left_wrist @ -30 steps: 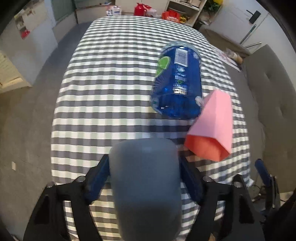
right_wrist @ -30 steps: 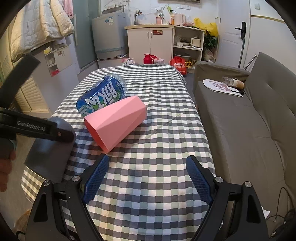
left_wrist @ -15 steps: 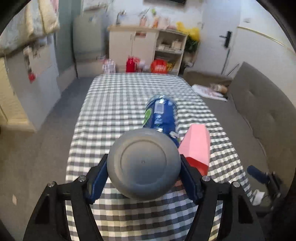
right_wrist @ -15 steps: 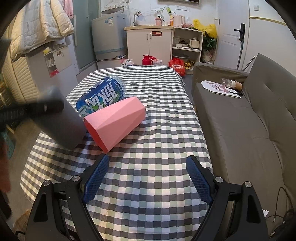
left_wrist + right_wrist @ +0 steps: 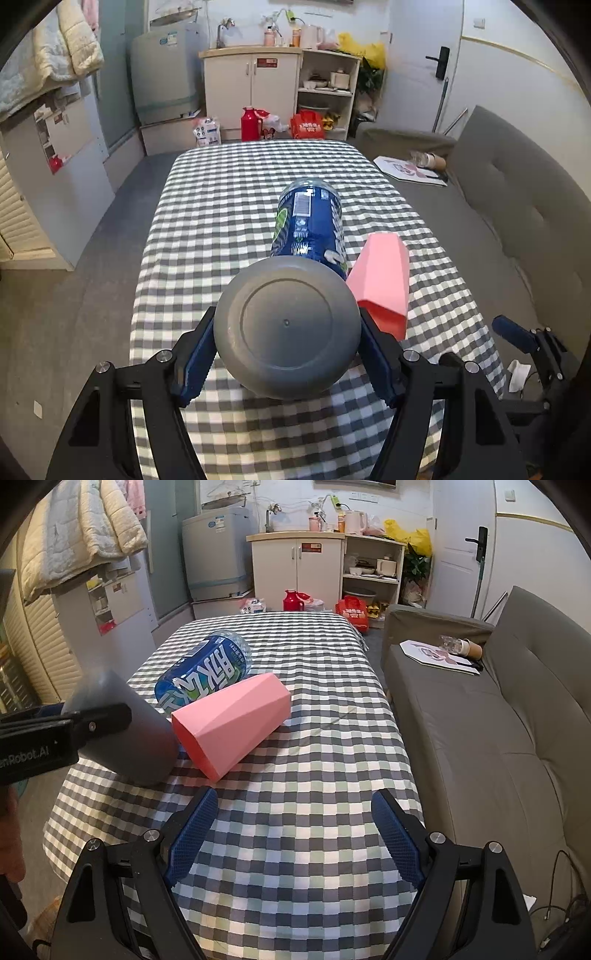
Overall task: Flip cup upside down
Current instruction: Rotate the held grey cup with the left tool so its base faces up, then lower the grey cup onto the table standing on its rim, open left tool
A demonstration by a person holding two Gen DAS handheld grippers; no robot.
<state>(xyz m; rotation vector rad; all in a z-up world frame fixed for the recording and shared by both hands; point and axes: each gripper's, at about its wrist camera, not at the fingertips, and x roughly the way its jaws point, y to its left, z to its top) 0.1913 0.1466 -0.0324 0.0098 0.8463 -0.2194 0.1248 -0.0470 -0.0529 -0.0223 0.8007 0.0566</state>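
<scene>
My left gripper (image 5: 287, 339) is shut on a grey cup (image 5: 287, 325). The cup's flat round base faces the left wrist camera. In the right wrist view the grey cup (image 5: 125, 734) is tilted, its base up and to the left, its lower edge close to the checked tablecloth (image 5: 295, 812); I cannot tell if it touches. The left gripper's finger (image 5: 66, 731) shows across it. My right gripper (image 5: 293, 827) is open and empty above the near part of the table.
A pink faceted cup (image 5: 232, 720) lies on its side next to the grey cup, also in the left wrist view (image 5: 382, 280). A blue-labelled bottle (image 5: 203, 675) lies behind it. A grey sofa (image 5: 498, 731) runs along the table's right side.
The left gripper has turned the grey cup over: first its side faced the camera over the table, now its base does. The cup has come down toward the cloth. The right gripper has not moved.
</scene>
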